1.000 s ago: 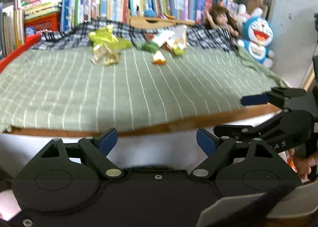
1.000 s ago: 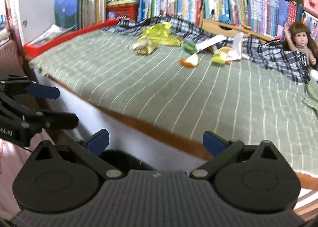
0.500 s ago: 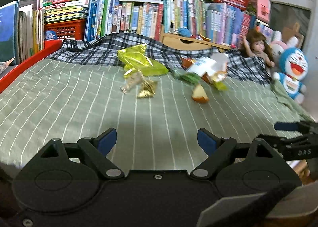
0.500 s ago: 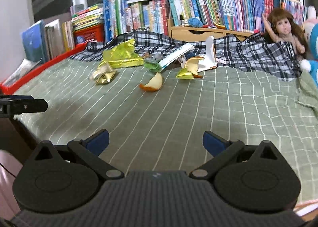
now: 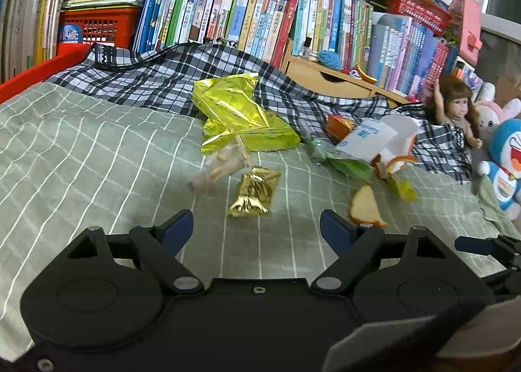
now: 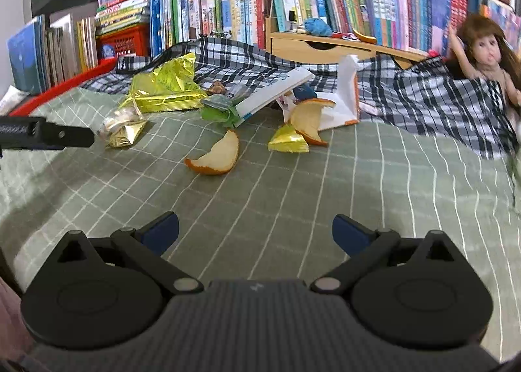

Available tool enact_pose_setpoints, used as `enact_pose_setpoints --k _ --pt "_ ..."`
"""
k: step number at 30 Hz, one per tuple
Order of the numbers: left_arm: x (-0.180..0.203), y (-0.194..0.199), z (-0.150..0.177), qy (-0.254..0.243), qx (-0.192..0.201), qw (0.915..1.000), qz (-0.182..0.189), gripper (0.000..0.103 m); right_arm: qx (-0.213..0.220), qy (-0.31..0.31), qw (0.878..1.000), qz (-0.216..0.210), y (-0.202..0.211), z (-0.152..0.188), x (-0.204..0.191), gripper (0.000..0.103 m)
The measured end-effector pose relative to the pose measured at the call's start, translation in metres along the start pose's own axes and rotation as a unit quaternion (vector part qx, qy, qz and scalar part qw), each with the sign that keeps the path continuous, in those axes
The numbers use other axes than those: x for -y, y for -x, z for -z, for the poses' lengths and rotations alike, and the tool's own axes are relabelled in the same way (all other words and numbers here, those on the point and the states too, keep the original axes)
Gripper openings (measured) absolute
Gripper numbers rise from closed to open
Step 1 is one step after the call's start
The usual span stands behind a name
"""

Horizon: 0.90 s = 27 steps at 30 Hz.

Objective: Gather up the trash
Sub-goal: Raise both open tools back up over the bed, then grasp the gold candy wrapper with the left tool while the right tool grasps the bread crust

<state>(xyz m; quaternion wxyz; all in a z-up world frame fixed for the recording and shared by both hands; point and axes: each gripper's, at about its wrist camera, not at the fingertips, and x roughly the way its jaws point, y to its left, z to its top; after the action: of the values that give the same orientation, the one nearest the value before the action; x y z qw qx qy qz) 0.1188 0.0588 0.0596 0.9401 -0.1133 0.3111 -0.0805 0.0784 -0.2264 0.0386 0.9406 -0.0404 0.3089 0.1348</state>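
My left gripper (image 5: 256, 231) wide but closing on nothing, small crumpled gold foil wrapper (image 5: 253, 192) just ahead on green striped bedspread (image 5: 97, 157), my right gripper (image 6: 255, 231) spread empty, orange peel slice (image 6: 216, 154) beyond

Glossy foil wrapper (image 5: 252, 191) on matt cloth bedspread (image 5: 97, 160)

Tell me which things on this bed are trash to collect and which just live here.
Trash: big yellow foil bag, small gold wrapper, orange peel, white carton, green wrapper.
Not trash: doll, books, plaid blanket, blue plush toy.
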Motion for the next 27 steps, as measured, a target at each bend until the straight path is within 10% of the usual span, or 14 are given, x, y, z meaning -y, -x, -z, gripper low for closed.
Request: enact_pose_setpoints --k 27 --pt "0.0 -0.068 -0.014 -0.021 -0.014 0.9994 0.023 0.066 -0.009 0.05 0.994 -0.096 -0.084 -0.048 -0.03 0.1"
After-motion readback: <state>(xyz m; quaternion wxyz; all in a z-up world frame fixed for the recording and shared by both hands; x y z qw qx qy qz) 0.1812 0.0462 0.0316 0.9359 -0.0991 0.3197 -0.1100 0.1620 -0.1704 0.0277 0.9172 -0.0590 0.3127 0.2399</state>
